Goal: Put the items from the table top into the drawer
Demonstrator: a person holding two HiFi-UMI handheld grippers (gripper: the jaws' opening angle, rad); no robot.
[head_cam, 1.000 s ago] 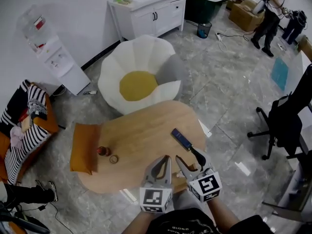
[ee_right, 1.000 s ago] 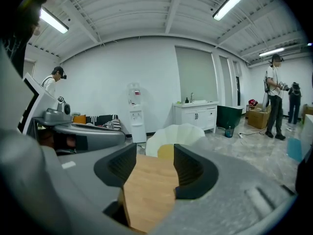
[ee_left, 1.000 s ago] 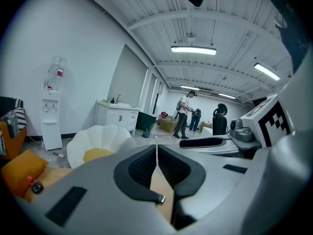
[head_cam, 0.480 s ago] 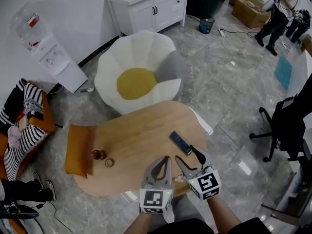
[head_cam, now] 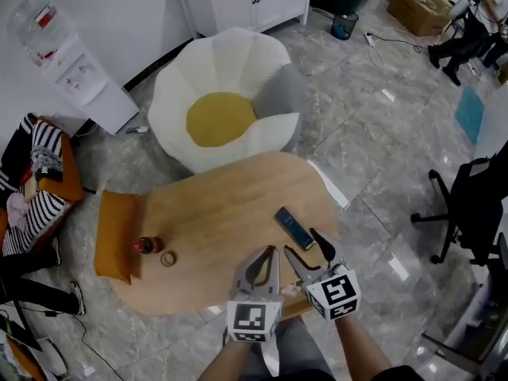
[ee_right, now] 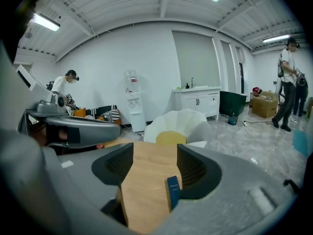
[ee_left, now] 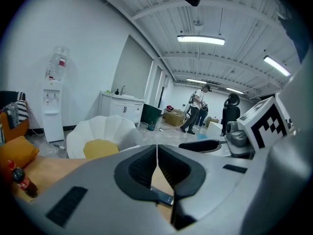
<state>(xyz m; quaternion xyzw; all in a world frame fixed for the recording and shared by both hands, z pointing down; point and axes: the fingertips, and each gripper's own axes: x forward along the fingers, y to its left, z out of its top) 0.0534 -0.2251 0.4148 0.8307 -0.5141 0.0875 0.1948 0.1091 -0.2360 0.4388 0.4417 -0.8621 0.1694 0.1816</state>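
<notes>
No readable writing in view.
The marker cubes (head_cam: 254,321) carry only black-and-white square patterns; the print on the blue box (head_cam: 294,228) and the red label (head_cam: 46,17) on the water bottle (head_cam: 32,28) are too small to read.

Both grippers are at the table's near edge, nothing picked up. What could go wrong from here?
1. The right gripper has just been opening its fingers, nothing between them, with the blue box just ahead. It lies flat on the table, so the fingers may push it instead of catching it.
2. The small bottle and ring stand near the table's left edge, by the orange cushion; a reach could knock them off.
3. No drawer shows in any view.
</notes>
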